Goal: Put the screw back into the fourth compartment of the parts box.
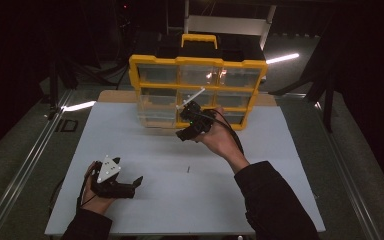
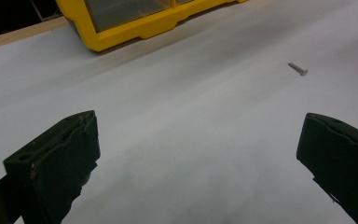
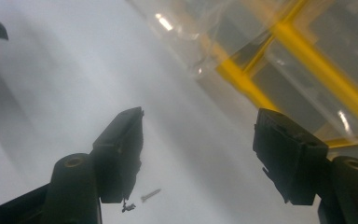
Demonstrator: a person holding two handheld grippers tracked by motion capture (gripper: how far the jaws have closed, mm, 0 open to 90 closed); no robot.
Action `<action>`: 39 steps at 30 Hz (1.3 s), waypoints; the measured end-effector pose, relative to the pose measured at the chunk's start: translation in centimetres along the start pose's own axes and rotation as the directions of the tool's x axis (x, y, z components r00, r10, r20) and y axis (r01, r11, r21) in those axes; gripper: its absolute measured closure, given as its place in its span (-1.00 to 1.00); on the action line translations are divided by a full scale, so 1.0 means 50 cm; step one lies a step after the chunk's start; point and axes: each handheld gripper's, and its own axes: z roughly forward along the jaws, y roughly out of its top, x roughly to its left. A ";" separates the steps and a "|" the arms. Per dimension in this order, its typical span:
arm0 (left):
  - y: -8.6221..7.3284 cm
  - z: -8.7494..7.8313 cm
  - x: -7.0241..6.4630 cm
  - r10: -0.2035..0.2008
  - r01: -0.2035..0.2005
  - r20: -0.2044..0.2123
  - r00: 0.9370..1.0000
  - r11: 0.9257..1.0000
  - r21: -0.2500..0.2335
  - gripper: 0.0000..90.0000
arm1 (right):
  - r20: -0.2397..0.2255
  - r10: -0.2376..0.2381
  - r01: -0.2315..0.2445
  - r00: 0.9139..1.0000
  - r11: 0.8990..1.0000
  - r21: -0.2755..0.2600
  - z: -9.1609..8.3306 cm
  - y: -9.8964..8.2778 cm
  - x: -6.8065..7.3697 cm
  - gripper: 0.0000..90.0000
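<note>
A small screw (image 1: 187, 169) lies alone on the white counter (image 1: 145, 150), well clear of every edge, with bare sheet all around it. The left gripper (image 1: 139, 181) rests low near the front edge, to the screw's left and apart from it, its jaws wide apart with nothing between them. The right gripper (image 1: 182, 134) hangs above the counter just in front of the yellow organizer (image 1: 198, 61), which stands at the back edge; its jaws are also spread and hold nothing.

The left gripper view shows the screw (image 2: 298, 69) beyond and to the right of the right-hand jaw, and the organizer's yellow base (image 2: 135, 32) at the far end. The right gripper view looks down on the screw (image 3: 150, 195) just below its left jaw, with the clear drawers (image 3: 307, 51) close on the right; a tiny dark speck beside the screw may be a second bit, too blurred to tell.
</note>
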 end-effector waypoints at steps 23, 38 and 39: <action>0.000 -0.001 0.000 -0.001 0.001 -0.001 1.000 1.000 0.000 -1.00 | -0.042 0.021 -0.018 0.999 0.997 0.078 0.086 -0.090 0.017 -0.25; 0.000 -0.001 0.000 0.000 0.000 0.000 1.000 1.000 0.000 -1.00 | -0.063 0.020 -0.011 0.998 0.990 0.139 0.148 -0.136 0.034 -0.22; 0.000 -0.001 0.000 0.000 0.000 0.000 1.000 1.000 0.000 -1.00 | -0.063 0.020 -0.011 0.998 0.990 0.139 0.148 -0.136 0.034 -0.22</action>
